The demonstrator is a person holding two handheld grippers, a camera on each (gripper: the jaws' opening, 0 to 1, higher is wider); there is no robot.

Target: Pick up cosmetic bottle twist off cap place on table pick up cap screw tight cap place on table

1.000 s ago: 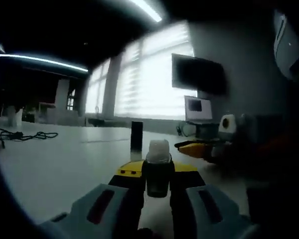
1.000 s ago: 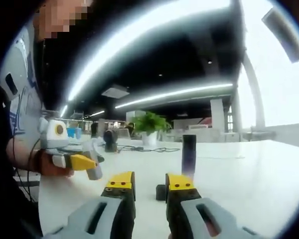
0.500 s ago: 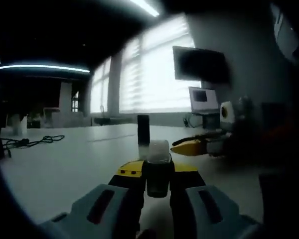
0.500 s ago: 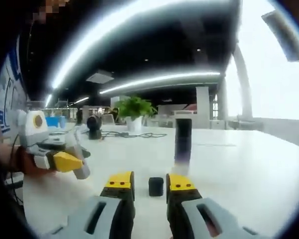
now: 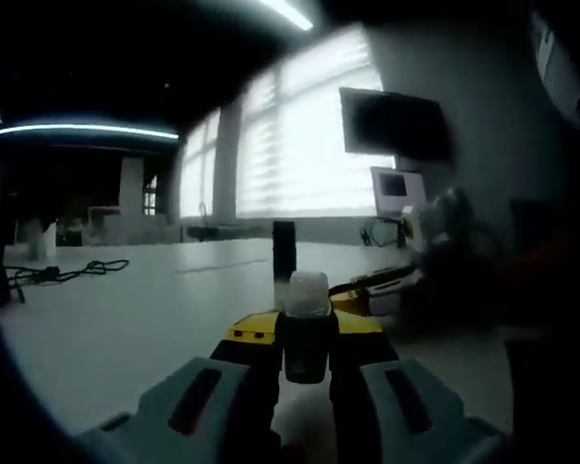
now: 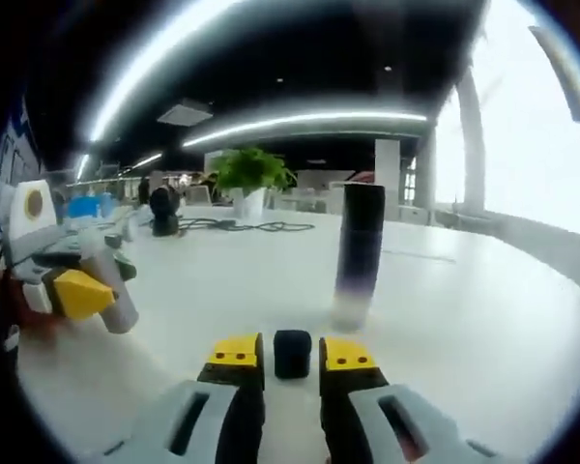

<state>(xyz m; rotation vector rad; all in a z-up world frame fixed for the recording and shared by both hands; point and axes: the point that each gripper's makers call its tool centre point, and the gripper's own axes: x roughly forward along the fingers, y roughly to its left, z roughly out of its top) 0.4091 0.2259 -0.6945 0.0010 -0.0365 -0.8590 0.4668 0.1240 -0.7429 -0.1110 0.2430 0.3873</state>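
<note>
White tabletop (image 6: 483, 319) carries everything. The left gripper (image 5: 307, 333) is clenched on the cosmetic bottle (image 5: 307, 329), its pale uncapped neck upright above the jaws. The small black cap (image 6: 292, 353) sits on the table between the parted tips of the right gripper (image 6: 292, 356), just in front of a tall dark cylinder (image 6: 358, 256).

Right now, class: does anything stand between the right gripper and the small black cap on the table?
Nothing visible does. The black cap sits on the white table right at the tips of the right gripper, in line with the gap between its open jaws. The tall dark bottle stands farther back.
</note>
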